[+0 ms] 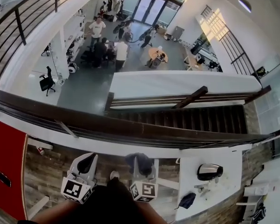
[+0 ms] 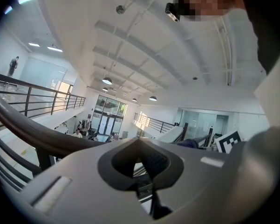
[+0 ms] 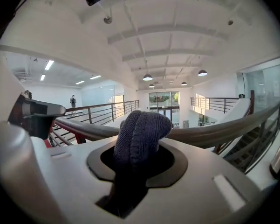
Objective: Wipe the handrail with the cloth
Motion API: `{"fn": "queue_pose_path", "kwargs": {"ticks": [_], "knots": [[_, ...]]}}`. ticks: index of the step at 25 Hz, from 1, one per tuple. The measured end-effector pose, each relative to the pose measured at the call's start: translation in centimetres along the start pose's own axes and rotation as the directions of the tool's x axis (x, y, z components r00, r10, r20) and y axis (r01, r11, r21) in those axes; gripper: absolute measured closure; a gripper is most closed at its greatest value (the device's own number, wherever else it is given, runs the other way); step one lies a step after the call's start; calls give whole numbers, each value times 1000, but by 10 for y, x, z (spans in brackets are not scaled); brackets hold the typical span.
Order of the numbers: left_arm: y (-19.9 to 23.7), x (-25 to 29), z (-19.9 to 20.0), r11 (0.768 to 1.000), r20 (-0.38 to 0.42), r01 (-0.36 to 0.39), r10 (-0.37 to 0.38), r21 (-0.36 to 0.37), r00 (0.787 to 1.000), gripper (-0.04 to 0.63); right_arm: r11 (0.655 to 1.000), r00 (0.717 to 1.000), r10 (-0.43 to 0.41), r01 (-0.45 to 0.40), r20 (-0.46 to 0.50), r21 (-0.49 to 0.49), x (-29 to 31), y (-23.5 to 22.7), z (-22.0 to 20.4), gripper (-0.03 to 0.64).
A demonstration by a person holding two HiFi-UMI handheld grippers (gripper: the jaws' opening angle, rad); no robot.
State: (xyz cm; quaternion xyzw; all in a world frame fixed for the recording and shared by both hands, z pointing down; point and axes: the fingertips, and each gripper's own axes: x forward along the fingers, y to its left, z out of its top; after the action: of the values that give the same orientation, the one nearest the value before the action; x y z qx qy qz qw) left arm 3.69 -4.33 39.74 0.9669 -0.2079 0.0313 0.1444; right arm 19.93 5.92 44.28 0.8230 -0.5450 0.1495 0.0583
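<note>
Holds the dark knitted cloth [image 3: 142, 127] bunched in the right gripper [image 3: 140, 146], jaws clenched on its folds so that the wad sticks out past the tips, with the dark handrail [image 3: 219, 129] running crosswise just ahead of it and, in the head view, a little apart from it. Carries the left gripper [image 2: 140, 158] just left of the right one, jaws closed together on nothing, tips also short of the rail. Looks beyond the rail, past both tools, down onto a staircase [image 1: 200, 118] and a hall floor [image 1: 88, 87] where people [image 1: 97, 29] stand.
</note>
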Motion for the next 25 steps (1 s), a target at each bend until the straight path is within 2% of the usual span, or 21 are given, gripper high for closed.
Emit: {"fn": "queue_pose_path", "kwargs": {"ticks": [13, 20, 25], "knots": [[28, -12, 17, 994, 29, 41, -44, 97, 999, 597, 995, 982, -8, 27, 188, -97, -19, 54, 52, 511], [34, -16, 28, 989, 54, 41, -49, 141, 997, 597, 996, 975, -4, 24, 224, -91, -15, 61, 61, 511], [43, -19, 28, 991, 52, 3, -10, 137, 999, 597, 996, 973, 15, 5, 232, -87, -11, 63, 63, 511]]}}
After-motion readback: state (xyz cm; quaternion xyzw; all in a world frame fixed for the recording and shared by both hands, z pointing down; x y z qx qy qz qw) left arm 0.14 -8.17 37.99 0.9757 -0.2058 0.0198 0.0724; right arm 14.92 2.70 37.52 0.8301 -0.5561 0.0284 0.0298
